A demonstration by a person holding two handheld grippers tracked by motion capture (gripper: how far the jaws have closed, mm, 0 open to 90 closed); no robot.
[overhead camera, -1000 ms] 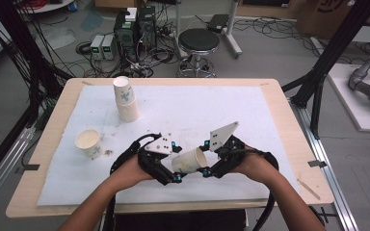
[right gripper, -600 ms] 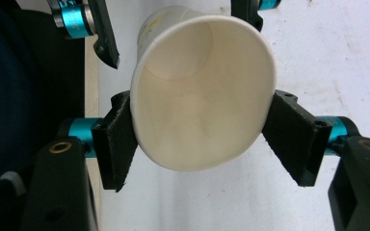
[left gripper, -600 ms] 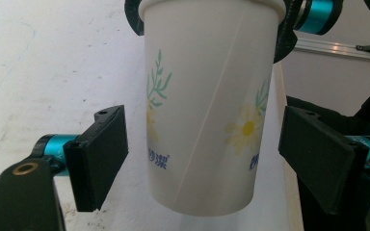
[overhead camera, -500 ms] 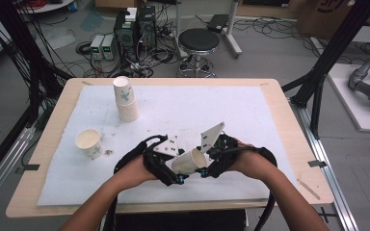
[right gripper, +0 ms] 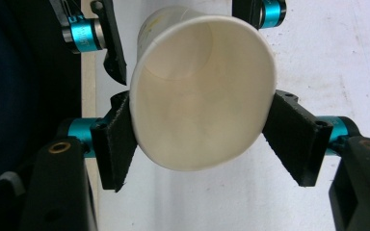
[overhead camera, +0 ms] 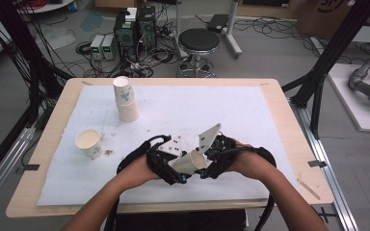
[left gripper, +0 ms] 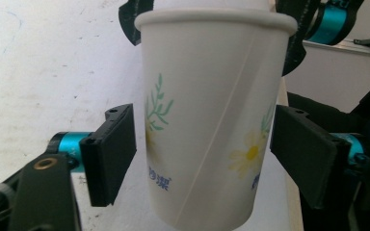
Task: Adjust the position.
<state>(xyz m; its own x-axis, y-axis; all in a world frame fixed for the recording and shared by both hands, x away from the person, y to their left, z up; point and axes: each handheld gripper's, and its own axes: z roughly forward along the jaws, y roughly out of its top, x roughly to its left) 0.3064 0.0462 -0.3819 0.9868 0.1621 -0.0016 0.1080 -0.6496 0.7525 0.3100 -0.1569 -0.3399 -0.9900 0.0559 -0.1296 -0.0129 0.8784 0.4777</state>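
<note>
A white paper cup (overhead camera: 189, 162) with a daisy print lies on its side above the table's front middle, held between both grippers. My right gripper (overhead camera: 203, 168) is shut on the cup's rim. In the right gripper view its jaws squeeze the cup's mouth (right gripper: 202, 96) into an oval, and my right gripper (right gripper: 202, 139) looks into the cup. My left gripper (overhead camera: 179, 169) holds the lower body. In the left gripper view the cup (left gripper: 207, 120) has its base nearest the camera, and the jaws of my left gripper (left gripper: 202, 149) sit close against both sides.
A stack of paper cups (overhead camera: 125, 98) stands at the back left, mouth down. One upright cup (overhead camera: 88, 142) stands at the left, with dark crumbs (overhead camera: 108, 152) beside it. A white sheet (overhead camera: 250, 115) covers the wooden table (overhead camera: 289, 110).
Both hands have shifted slightly while keeping the cup between them. The grey plate on the right gripper has tilted a little.
</note>
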